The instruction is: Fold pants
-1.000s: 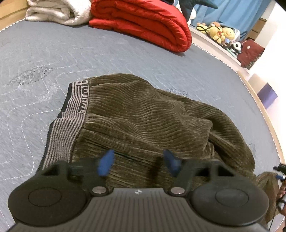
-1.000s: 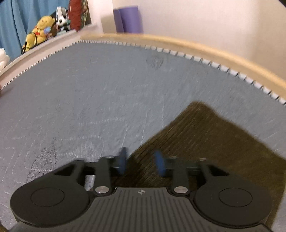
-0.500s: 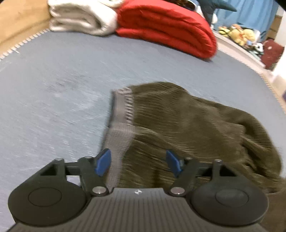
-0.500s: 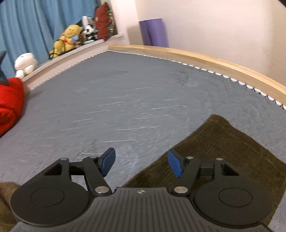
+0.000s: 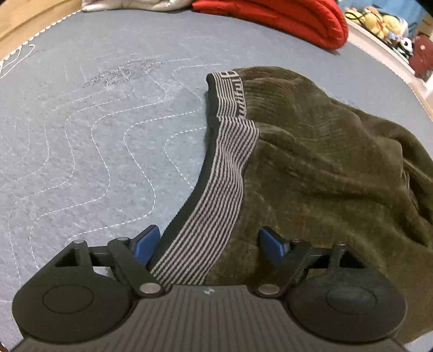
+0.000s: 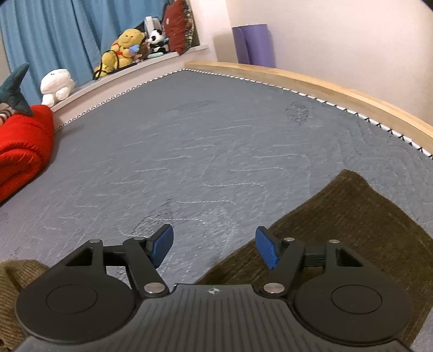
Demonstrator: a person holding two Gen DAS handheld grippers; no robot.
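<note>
Left wrist cam first: the left gripper [image 5: 209, 243] points down at the pants [image 5: 324, 162], olive-brown corduroy lying rumpled on the grey-blue quilted mattress [image 5: 94, 135]. Its jaws have just been opening and now stand wide apart. The striped waistband [image 5: 224, 168] runs up between the blue fingertips [image 5: 146, 243], but neither pad presses on it, so nothing is gripped. The left pad sits over bare mattress just beside the waistband's dark edge, the right pad over the corduroy. The band curves away up the frame, with some lettering near its far end that I can't read. Beyond the pants there's a folded red quilt [image 5: 284, 16] at the far edge of the bed, a whitish blanket [image 5: 135, 4] next to it, and some plush toys [image 5: 379, 20] on a ledge in the top right corner. Open mattress to the left of the waistband.

Right wrist cam: the right gripper [image 6: 213, 247] is also spread, jaws just been opening, with only mattress showing between the pads. A flat leg of the pants [image 6: 351, 230] lies to the right, running under the right finger, and a bit more fabric pokes in at the bottom left. Around it: the red quilt [image 6: 21, 149] again on the left, a wooden bed rail [image 6: 324, 84] along the far edge, blue curtains [image 6: 67, 35], a yellow teddy [image 6: 121, 51] and a white plush [image 6: 55, 85] on the ledge, and a purple roll [image 6: 253, 43] standing against the wall.
</note>
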